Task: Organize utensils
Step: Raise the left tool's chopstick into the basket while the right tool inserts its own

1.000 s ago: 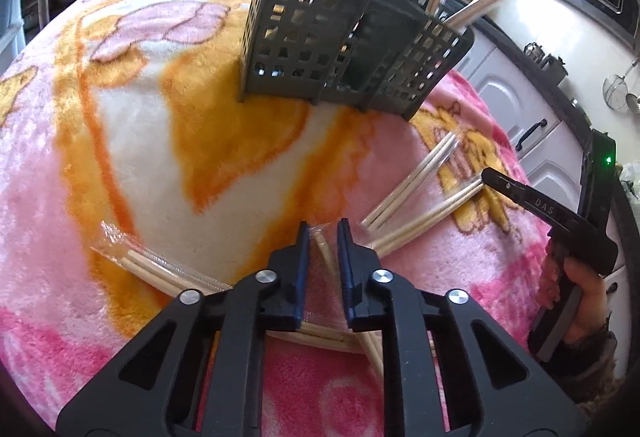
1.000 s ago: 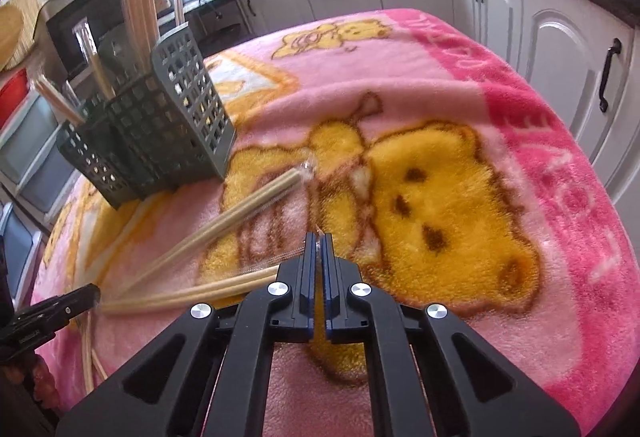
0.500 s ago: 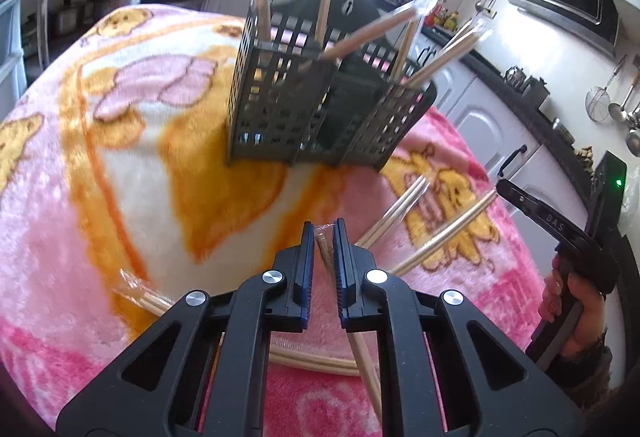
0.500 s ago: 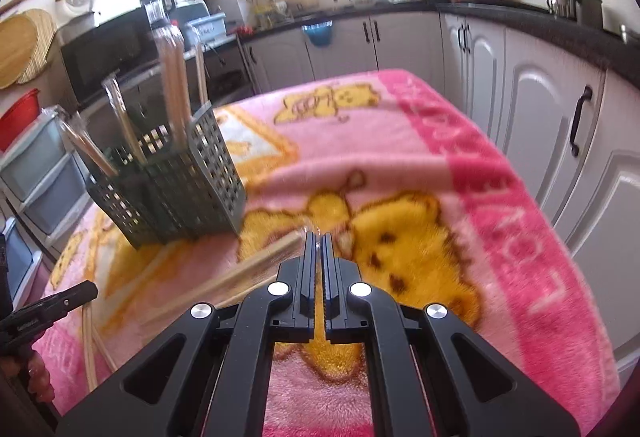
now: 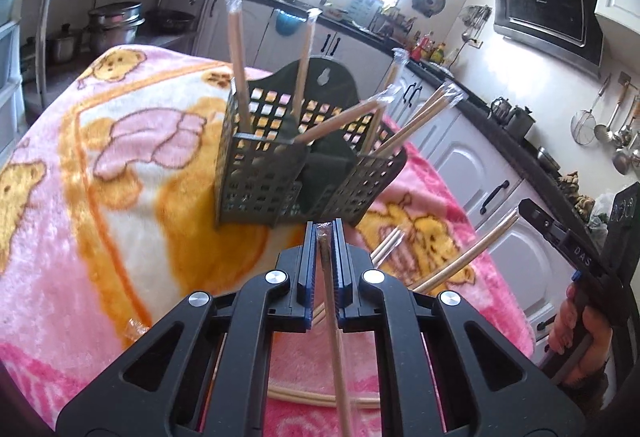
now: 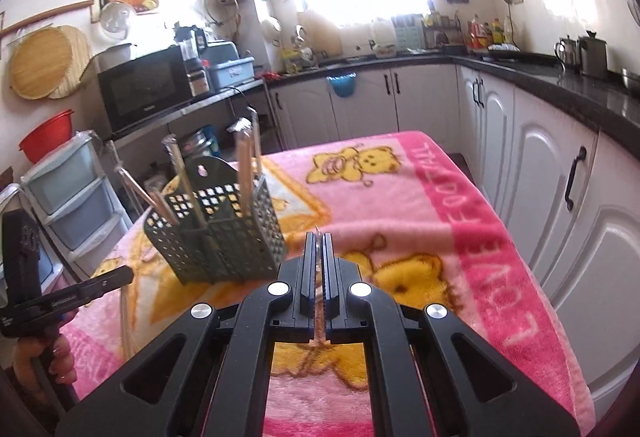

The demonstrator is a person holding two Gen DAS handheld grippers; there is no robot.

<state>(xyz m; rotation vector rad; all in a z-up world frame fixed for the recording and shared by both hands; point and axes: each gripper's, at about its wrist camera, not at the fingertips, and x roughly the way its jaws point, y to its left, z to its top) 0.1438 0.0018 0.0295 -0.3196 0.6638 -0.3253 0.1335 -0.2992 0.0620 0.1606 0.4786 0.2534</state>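
Both black two-finger grippers pinch wrapped wooden chopsticks: the left gripper (image 5: 324,237) clamps one pair (image 5: 334,321) at lower centre, while the right gripper (image 6: 318,249) nips a thin wrapped pair (image 6: 319,317). Upper centre, a dark green perforated plastic caddy (image 5: 280,173) holds five wrapped pairs. Loose pairs (image 5: 388,245) lie on the pink bear-print blanket (image 5: 80,197), lower right.

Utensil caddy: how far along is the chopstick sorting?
Done: several wrapped chopstick pairs stand in the gray caddy. In hand: the left tongs are shut on one wrapped pair, and the right tongs are shut on another. Left: at least two pairs still lie on the pink blanket.
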